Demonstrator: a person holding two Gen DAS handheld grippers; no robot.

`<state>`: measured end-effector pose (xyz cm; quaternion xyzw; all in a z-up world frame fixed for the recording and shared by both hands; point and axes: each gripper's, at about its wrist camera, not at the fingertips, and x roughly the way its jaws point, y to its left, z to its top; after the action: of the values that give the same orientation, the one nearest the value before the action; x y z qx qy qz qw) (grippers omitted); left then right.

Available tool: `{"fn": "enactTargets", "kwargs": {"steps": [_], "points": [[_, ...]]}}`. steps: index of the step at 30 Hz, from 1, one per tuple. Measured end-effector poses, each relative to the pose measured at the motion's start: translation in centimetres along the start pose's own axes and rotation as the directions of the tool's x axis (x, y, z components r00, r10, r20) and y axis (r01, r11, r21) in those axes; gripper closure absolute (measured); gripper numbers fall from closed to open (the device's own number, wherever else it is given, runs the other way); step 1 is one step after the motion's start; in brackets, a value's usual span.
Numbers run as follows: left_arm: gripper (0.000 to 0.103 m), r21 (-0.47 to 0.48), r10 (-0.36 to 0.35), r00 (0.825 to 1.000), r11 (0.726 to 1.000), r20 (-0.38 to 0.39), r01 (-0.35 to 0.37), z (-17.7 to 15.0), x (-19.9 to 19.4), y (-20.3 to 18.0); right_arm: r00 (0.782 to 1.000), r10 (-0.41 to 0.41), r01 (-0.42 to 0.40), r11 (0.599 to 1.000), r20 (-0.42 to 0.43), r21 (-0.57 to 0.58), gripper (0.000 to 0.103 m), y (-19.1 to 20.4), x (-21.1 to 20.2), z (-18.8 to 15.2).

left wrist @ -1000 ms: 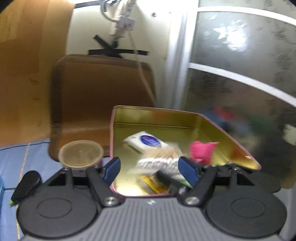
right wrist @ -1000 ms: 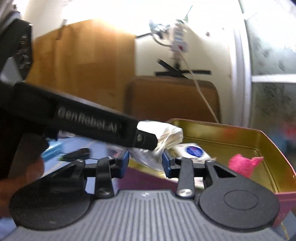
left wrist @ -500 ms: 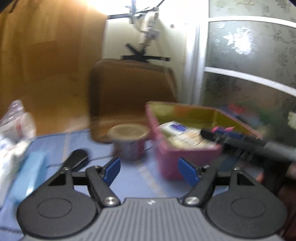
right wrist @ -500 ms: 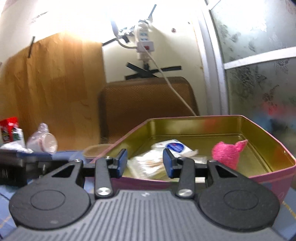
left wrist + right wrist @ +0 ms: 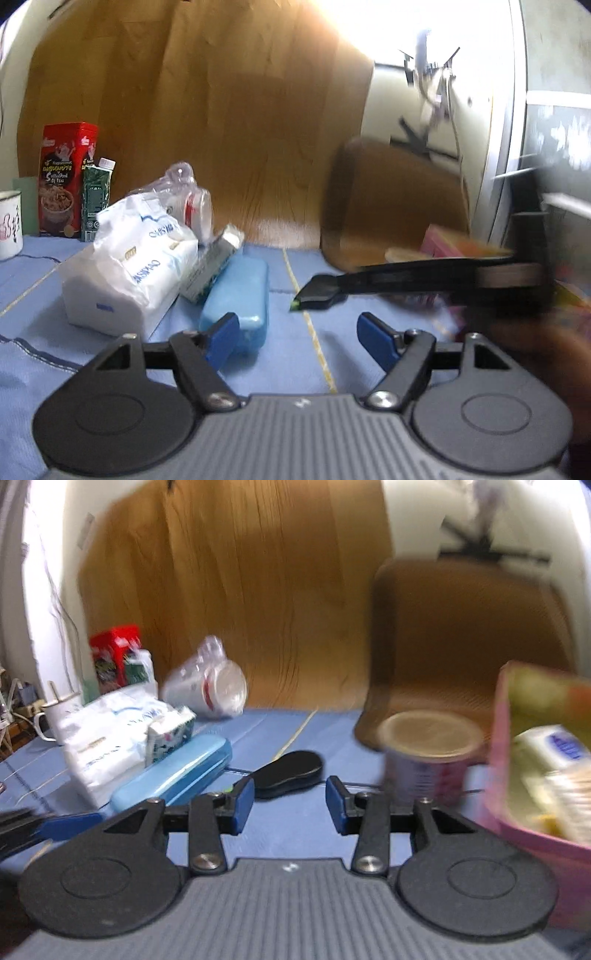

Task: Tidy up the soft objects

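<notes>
I am bringing both grippers toward the pile at the tabletop's left side, and neither is holding anything: the left gripper has its fingers wide apart, the right gripper likewise apart.

The nearest thing is the blue case, hard by the look of it, so I am judging it no target. The soft candidates lie just behind it: the white tissue pack, and the small printed packet leaning between that pack and the case. To do this well I would be taking the small packet across its narrow faces from above, squeezing lightly so it does not crumple.

The right wrist view alone is showing the pink tin at the right with soft packs already inside, a lidded can beside it, and a black oval object. The left view alone is showing the red tin and green carton at the far left clearly.
</notes>
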<state>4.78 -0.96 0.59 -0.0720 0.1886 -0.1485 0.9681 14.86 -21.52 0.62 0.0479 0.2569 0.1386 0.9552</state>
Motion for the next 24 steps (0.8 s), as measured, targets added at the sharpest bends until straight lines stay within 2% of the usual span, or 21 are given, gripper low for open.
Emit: {"fn": "enactTargets", "kwargs": {"steps": [4,6,9,14,18,22,24], "points": [[0.03,-0.082,-0.016,1.0,0.996,-0.001,0.016,0.5,0.2,1.2,0.996,-0.06,0.063,0.997,-0.062,0.047,0.038,1.0,4.7,1.7],[0.03,-0.121,-0.022,1.0,0.992,-0.002,0.021,0.5,0.1,1.8,0.994,-0.061,0.066,0.996,-0.095,0.057,0.031,1.2,5.9,1.9],[0.03,-0.141,-0.029,1.0,0.99,-0.003,0.028,0.3,0.2,2.1,0.985,-0.092,0.094,0.996,-0.144,0.004,0.034,1.9,7.2,1.6],[0.03,-0.099,-0.033,0.999,0.995,-0.016,0.031,0.1,0.3,1.5,0.99,-0.063,0.054,0.996,-0.124,-0.073,0.038,2.0,4.1,0.3],[0.027,-0.039,-0.06,0.995,0.998,-0.08,0.057,0.1,1.1,0.5,0.991,0.004,-0.015,0.996,-0.133,-0.083,0.038,1.1,-0.1,-1.7],[0.027,0.03,-0.121,0.976,0.991,-0.179,0.128,0.1,2.1,-1.3,0.989,0.054,-0.071,0.99,-0.134,-0.125,0.037,0.2,-4.9,-4.0],[0.027,0.014,-0.187,0.956,0.981,-0.225,0.195,-0.1,2.3,-2.5,0.99,0.053,-0.071,0.988,-0.129,-0.137,0.037,-0.4,-7.3,-5.3]]}}
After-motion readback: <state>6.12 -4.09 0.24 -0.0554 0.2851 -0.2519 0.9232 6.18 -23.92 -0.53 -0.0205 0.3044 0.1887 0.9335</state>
